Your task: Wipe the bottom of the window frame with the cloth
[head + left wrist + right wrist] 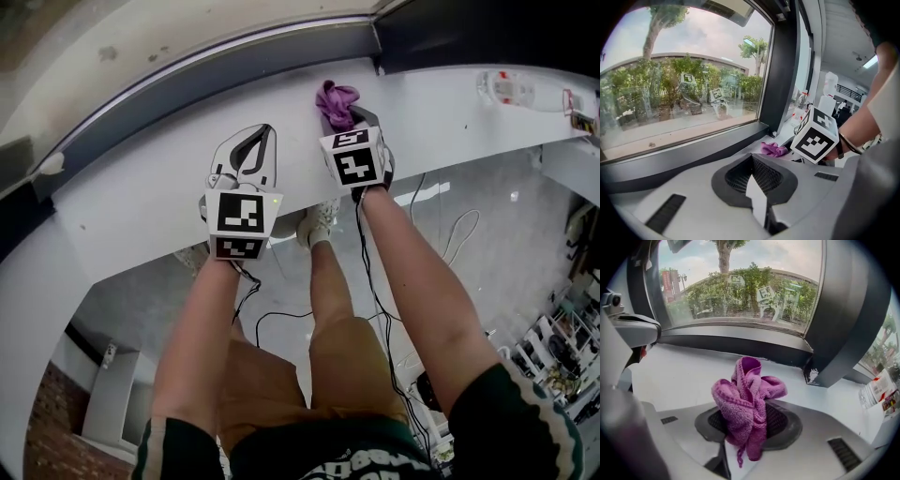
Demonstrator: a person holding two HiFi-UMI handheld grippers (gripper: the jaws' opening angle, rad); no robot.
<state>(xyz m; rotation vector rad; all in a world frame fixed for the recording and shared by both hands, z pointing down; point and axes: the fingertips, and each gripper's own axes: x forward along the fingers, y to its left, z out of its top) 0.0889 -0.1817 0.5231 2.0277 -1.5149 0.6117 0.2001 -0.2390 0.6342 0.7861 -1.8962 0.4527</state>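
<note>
A crumpled purple cloth [336, 101] lies bunched on the white sill [150, 187], just below the dark bottom rail of the window frame [216, 89]. My right gripper [354, 117] is shut on the cloth [745, 399], which bulges up between its jaws; the frame rail [740, 345] runs a short way beyond it. My left gripper [258, 141] hovers over the sill to the left, shut with nothing in it. In the left gripper view the left gripper [753, 176] points at the rail [684, 157], with the cloth [773, 149] off to its right.
A dark upright window post [843, 310] meets the rail right of the cloth. A clear bottle [511, 89] lies on the sill far to the right. Below the sill edge are the person's legs, a shoe [319, 225] and cables on the floor.
</note>
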